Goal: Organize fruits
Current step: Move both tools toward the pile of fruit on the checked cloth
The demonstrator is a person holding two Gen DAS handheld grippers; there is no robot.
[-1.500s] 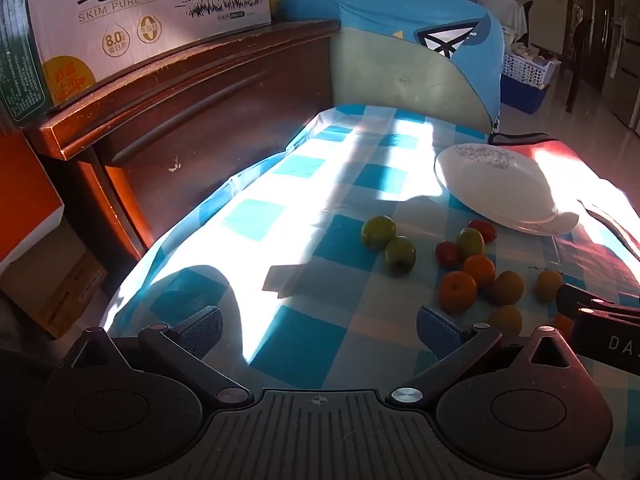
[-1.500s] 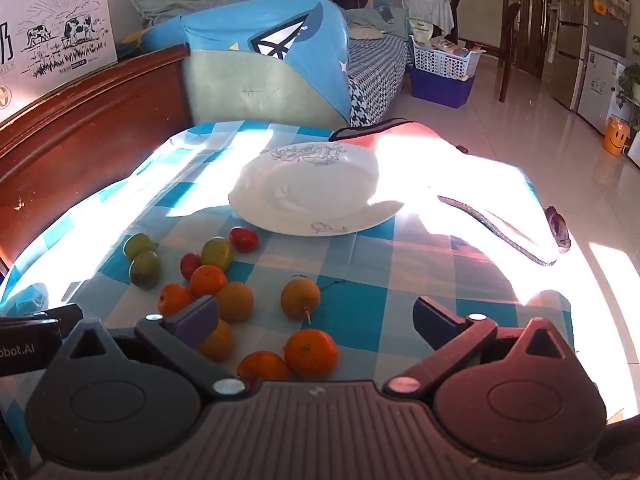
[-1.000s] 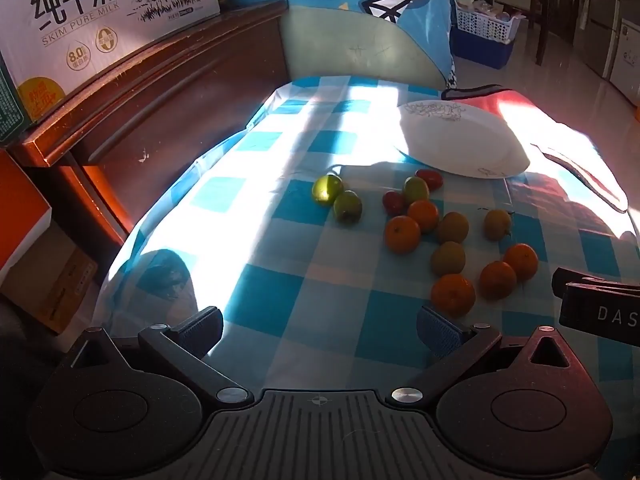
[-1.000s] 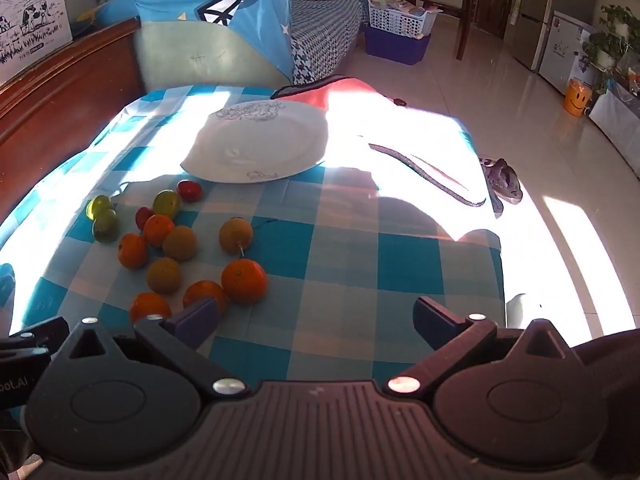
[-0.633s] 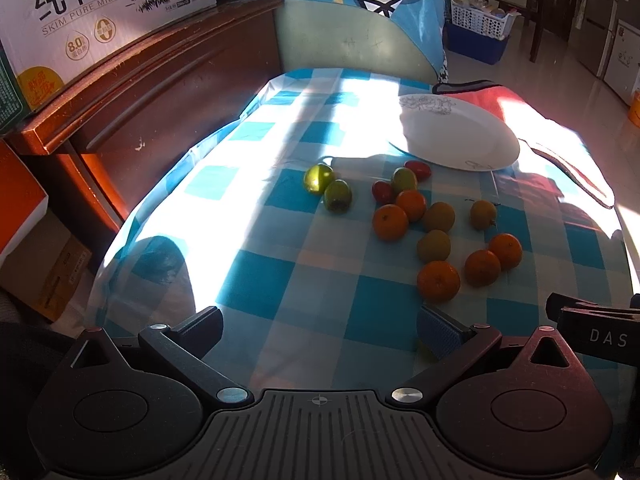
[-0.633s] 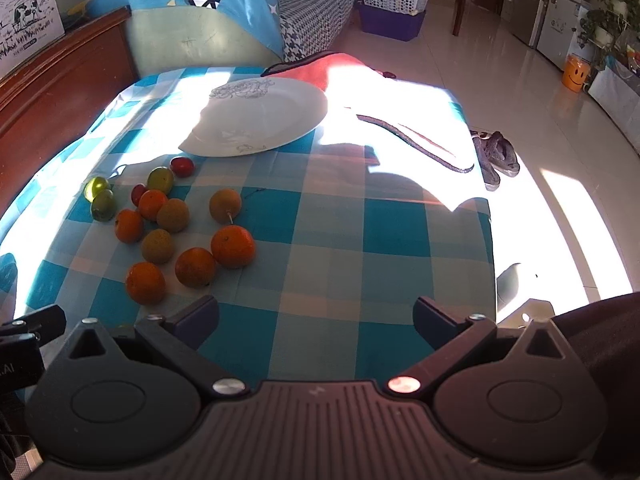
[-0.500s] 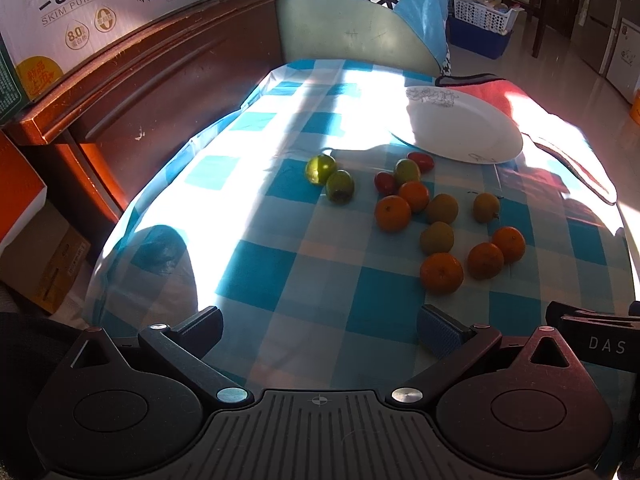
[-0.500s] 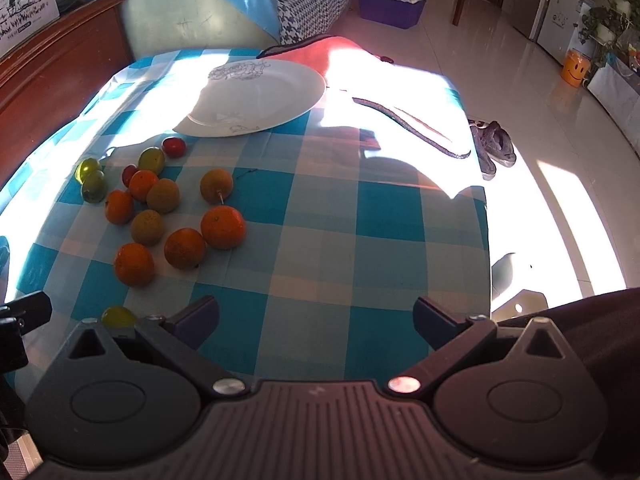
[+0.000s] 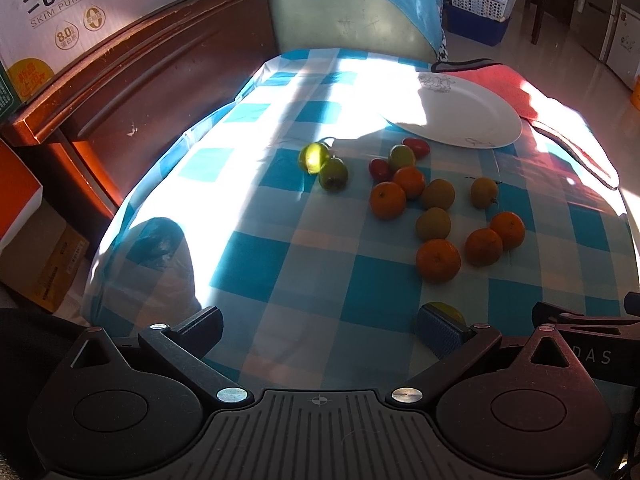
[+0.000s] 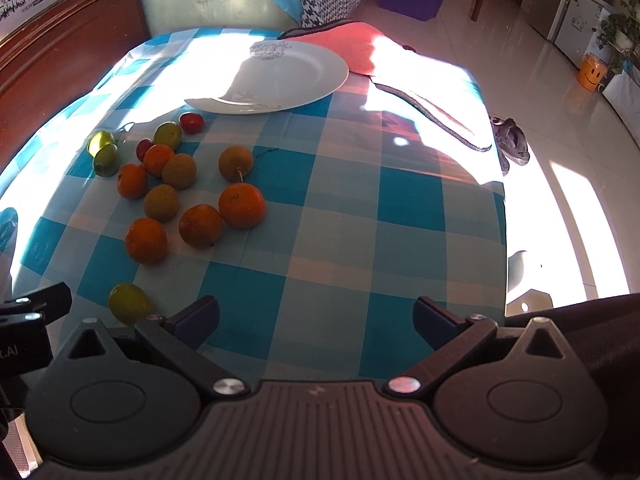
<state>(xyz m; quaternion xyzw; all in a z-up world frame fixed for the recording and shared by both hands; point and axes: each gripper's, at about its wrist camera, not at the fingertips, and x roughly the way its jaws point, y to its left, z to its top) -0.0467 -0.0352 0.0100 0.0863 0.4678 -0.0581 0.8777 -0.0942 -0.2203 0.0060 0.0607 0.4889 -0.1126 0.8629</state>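
Observation:
Several oranges, brownish round fruits, green fruits and small red tomatoes lie scattered on the blue-checked tablecloth. A white plate lies empty beyond them. One yellow-green fruit lies near the front edge, just behind my left gripper's right finger. My left gripper is open and empty, held back over the near edge. My right gripper is open and empty, to the right of the fruits.
A dark wooden headboard with a milk carton box runs along the left. A red cloth and a dark strap lie at the table's far right. The table's right edge drops to a tiled floor.
Both grippers have pulled back and risen from the fruits toward the near table edge. The fruits now look farther away, and a yellow-green fruit near the front edge has come into view.

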